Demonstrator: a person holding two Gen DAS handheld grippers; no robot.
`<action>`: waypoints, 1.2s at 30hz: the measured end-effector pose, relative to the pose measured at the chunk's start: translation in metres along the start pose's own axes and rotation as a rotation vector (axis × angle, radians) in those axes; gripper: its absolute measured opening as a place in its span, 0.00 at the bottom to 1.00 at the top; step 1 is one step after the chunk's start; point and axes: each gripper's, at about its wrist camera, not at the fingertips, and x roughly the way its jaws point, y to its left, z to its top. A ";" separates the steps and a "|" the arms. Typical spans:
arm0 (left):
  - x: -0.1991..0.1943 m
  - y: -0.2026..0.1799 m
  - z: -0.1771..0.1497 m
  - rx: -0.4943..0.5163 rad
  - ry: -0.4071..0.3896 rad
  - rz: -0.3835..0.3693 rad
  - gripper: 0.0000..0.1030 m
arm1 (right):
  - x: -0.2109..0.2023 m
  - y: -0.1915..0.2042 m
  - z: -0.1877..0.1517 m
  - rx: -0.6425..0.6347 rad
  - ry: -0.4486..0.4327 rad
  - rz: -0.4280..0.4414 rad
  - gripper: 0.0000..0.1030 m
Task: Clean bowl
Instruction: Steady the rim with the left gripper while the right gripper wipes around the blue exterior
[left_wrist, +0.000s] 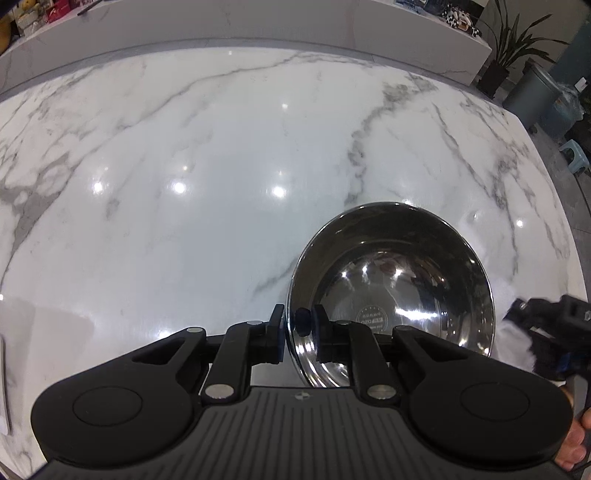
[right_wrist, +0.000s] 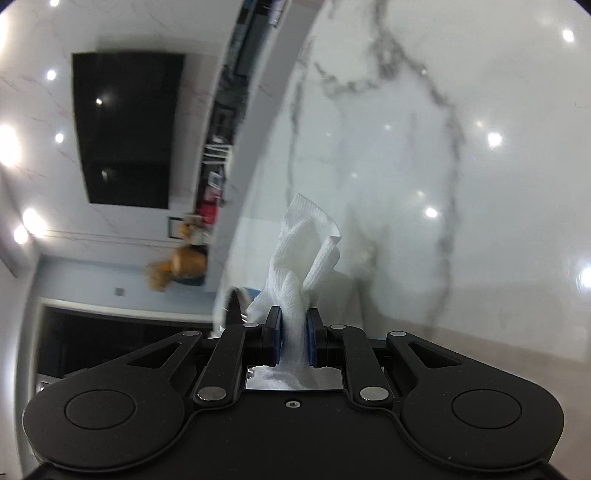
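Observation:
A shiny steel bowl (left_wrist: 391, 288) is tilted above the white marble table (left_wrist: 184, 166), its inside facing me. My left gripper (left_wrist: 298, 328) is shut on the bowl's near left rim, one finger inside and one outside. My right gripper (right_wrist: 294, 332) is shut on a crumpled white paper towel (right_wrist: 306, 251) that sticks out past the fingers; the view is rolled sideways. In the left wrist view the right gripper (left_wrist: 546, 332) and some white towel (left_wrist: 511, 339) show just right of the bowl. The bowl is not in the right wrist view.
A raised marble ledge (left_wrist: 236, 26) runs along the table's far side. A potted plant (left_wrist: 509, 44), a grey bin (left_wrist: 535, 92) and a small stool (left_wrist: 574, 155) stand beyond the right edge. A dark screen (right_wrist: 125, 129) hangs on the wall.

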 end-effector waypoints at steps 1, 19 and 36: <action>0.000 0.000 0.000 -0.003 -0.004 -0.001 0.13 | 0.000 0.000 0.000 0.003 0.003 -0.003 0.12; 0.000 0.005 -0.017 -0.118 0.060 -0.013 0.30 | 0.009 0.007 -0.008 -0.057 0.058 -0.121 0.12; -0.008 0.013 -0.005 -0.008 0.024 0.030 0.11 | -0.004 0.025 -0.004 -0.094 -0.020 0.095 0.12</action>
